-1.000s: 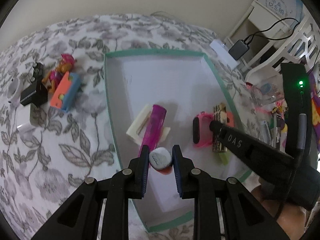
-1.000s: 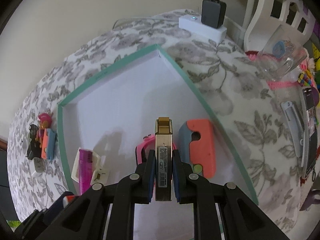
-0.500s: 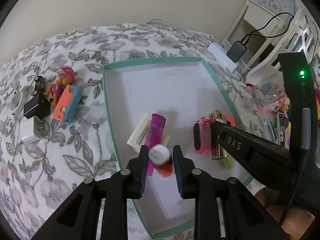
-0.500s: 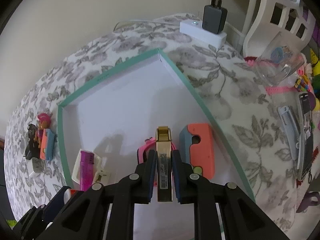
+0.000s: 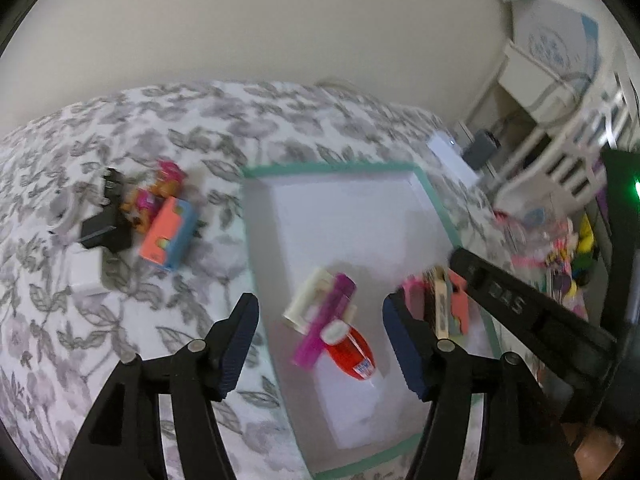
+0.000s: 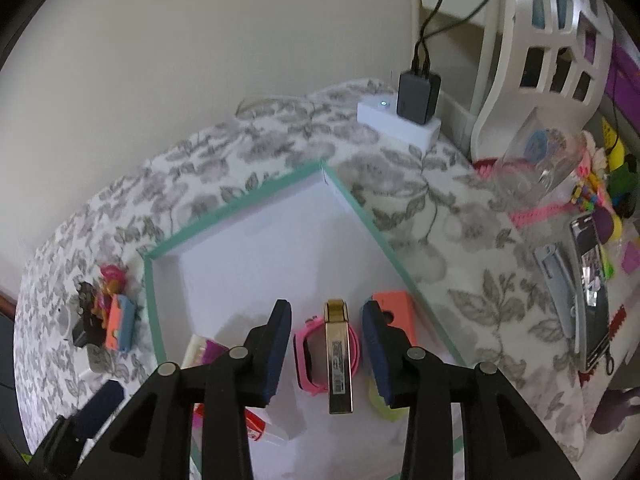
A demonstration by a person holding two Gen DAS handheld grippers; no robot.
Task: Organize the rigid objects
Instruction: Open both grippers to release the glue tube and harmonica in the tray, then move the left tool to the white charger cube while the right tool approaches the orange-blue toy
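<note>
Both hand-held grippers spread above a teal-rimmed tray on a flowered bed.

Left wrist view: the left hand-held gripper is spread wide, holding nothing; between its fingers, in the tray, lie a red glue bottle touching a purple tube on a cream block. The right hand-held gripper's arm crosses the tray's right side. Left of the tray sit an orange-and-blue block, a doll and a black adapter.
Right wrist view: the right hand-held gripper is spread, empty; a gold case lies between its fingers across a pink watch, an orange block just right. Far off, a charger stands on a white box.
</note>
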